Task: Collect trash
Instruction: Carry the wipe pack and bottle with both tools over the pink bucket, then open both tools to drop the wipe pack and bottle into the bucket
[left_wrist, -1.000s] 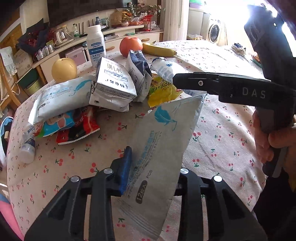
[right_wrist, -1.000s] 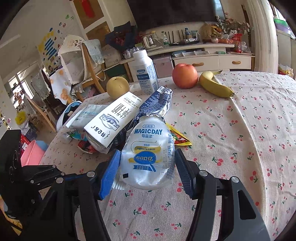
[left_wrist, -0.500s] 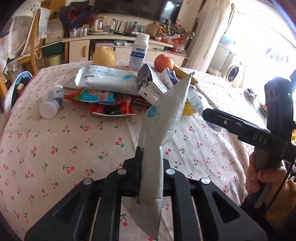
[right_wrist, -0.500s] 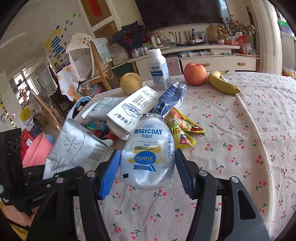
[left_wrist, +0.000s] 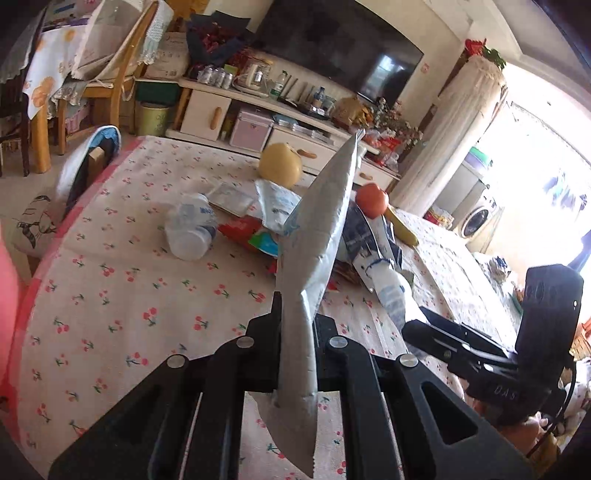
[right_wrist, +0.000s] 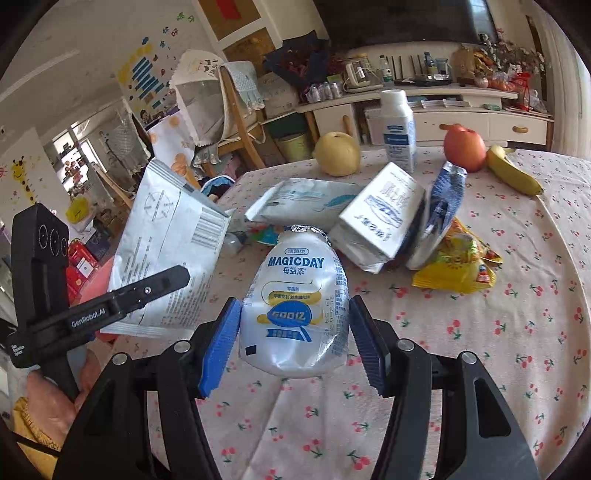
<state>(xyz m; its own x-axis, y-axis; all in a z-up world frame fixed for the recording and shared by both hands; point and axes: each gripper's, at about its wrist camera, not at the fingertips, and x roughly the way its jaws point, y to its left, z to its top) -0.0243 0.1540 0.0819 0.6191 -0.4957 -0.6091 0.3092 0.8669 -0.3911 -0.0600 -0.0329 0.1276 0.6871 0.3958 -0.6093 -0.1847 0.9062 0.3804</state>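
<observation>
Gripping one packet (left_wrist: 314, 258) left claw (left_wrist: 295, 343), one bottle (right_wrist: 295, 306) right claw (right_wrist: 293, 343).

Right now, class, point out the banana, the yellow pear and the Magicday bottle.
banana (right_wrist: 513, 174): right wrist view, middle of its curved body.
yellow pear (right_wrist: 337, 153): right wrist view, centre of its skin.
Magicday bottle (right_wrist: 295, 295): right wrist view, front label, between the tongs.

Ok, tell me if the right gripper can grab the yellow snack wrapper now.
Probably not yet: the right gripper is already shut on the MAGICDAY pouch, so its jaws are full. The yellow snack wrapper lies uncovered on the table ahead.
</observation>
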